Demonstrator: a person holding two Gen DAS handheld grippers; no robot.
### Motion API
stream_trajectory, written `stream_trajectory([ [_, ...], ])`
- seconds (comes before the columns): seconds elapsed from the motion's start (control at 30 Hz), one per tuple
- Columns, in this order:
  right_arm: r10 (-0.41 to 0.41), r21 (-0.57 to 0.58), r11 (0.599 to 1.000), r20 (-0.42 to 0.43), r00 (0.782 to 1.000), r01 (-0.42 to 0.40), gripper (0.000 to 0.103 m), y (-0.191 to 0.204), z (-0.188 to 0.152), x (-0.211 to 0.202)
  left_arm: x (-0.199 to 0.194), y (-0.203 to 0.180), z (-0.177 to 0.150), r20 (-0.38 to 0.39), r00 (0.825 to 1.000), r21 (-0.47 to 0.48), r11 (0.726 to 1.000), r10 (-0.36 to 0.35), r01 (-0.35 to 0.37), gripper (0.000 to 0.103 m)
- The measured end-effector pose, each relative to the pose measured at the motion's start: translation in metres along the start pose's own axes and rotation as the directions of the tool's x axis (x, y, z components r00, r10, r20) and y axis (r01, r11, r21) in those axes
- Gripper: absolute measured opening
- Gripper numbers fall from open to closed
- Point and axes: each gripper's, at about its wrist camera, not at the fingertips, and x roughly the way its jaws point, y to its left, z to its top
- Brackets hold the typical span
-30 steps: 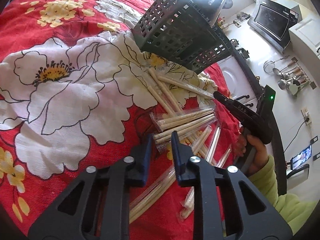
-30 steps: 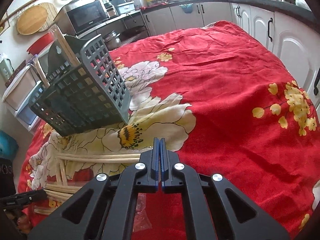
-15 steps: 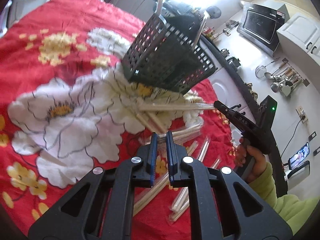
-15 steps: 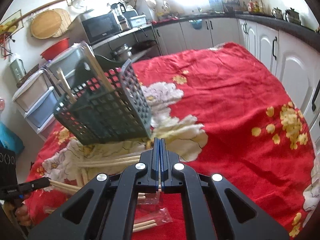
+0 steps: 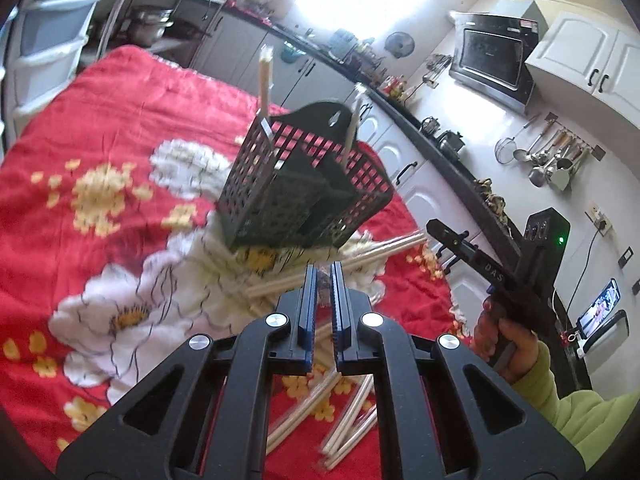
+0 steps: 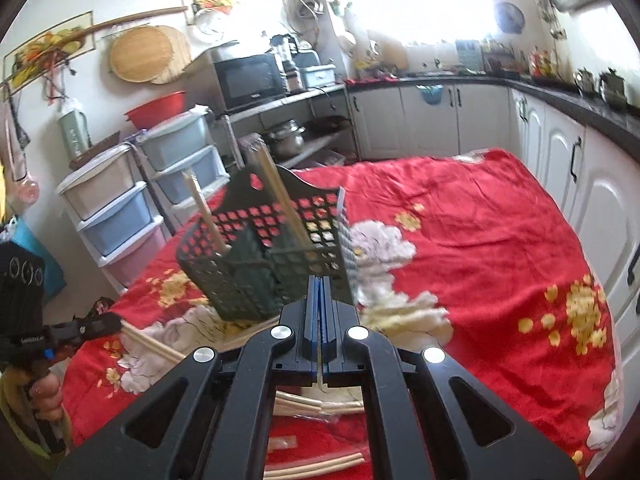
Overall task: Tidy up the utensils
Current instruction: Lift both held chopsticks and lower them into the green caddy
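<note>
Chopsticks of pale wood in clear wrappers lie in a loose heap just below and ahead of the left tongs. Two more packs stand in the dark green perforated plastic basket directly ahead. These tongs are together; I cannot tell if a wrapper is caught between them. The basket leans, and its bottom seems to sit on loose sticks, so I think a push from either tongs could tip it over. To the right, the edge of the red flowered cloth on the tabletop is near, and sticks there could roll off. To the left is wide bare cloth.

From the right wrist, the right tongs are clamped on a thin pale stick. The hold looks narrow, so the stick may swing or slip. Free cloth lies to the right; the basket is close ahead.
</note>
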Motion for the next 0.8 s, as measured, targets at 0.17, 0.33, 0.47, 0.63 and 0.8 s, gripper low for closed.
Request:
stream_trajectory([
  [0.17,0.03,-0.052,0.998,0.028,0.999,-0.029,0.001,0.018,0.013,-0.005,-0.001,-0.015,0.015,0.029,0.999,0.044,0.999,-0.013,0.011,0.003],
  [0.33,0.059,-0.099,0.994,0.055,0.997,-0.053,0.001,0.035,0.026,-0.012,-0.003,-0.028,0.026,0.054,0.998,0.082,0.996,-0.024,0.02,0.002],
  [0.47,0.084,-0.134,0.988,0.076,0.994,-0.073,0.001,0.048,0.034,-0.018,-0.008,-0.038,0.035,0.078,0.996,0.109,0.994,-0.031,0.023,0.002],
  [0.63,0.108,-0.161,0.983,0.104,0.989,-0.09,0.001,0.059,0.043,-0.026,-0.015,-0.046,0.042,0.102,0.993,0.132,0.991,-0.05,0.036,0.002],
  [0.8,0.126,-0.186,0.978,0.139,0.982,-0.1,0.001,0.065,0.053,-0.038,-0.022,-0.056,0.05,0.124,0.99,0.159,0.986,-0.063,0.043,0.002],
])
